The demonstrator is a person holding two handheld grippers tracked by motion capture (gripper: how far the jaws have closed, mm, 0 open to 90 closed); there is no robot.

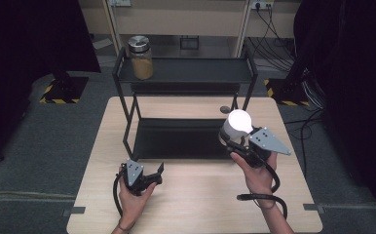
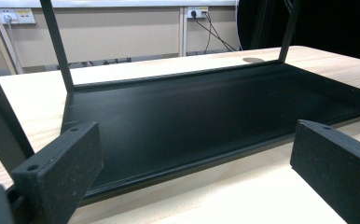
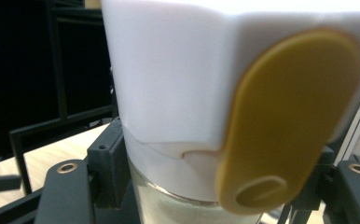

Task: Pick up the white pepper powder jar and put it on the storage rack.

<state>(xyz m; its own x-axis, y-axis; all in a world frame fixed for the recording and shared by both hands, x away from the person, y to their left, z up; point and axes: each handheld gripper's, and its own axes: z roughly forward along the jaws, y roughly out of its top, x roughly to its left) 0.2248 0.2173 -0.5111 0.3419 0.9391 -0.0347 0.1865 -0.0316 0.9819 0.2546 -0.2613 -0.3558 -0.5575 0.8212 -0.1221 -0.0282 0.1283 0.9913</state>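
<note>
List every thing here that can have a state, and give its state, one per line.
left gripper: open, empty, low over the table in front of the rack.
right gripper: shut on the white-lidded jar, held upright.
white-lidded jar: lid on, yellow flap closed, held clear of the table.
metal-lidded jar: lid on, upright on the rack's top shelf.
rack: upright; its bottom shelf is bare.

black rack (image 1: 186,73), wooden table (image 1: 196,195), wall sockets (image 2: 15,16)
</note>
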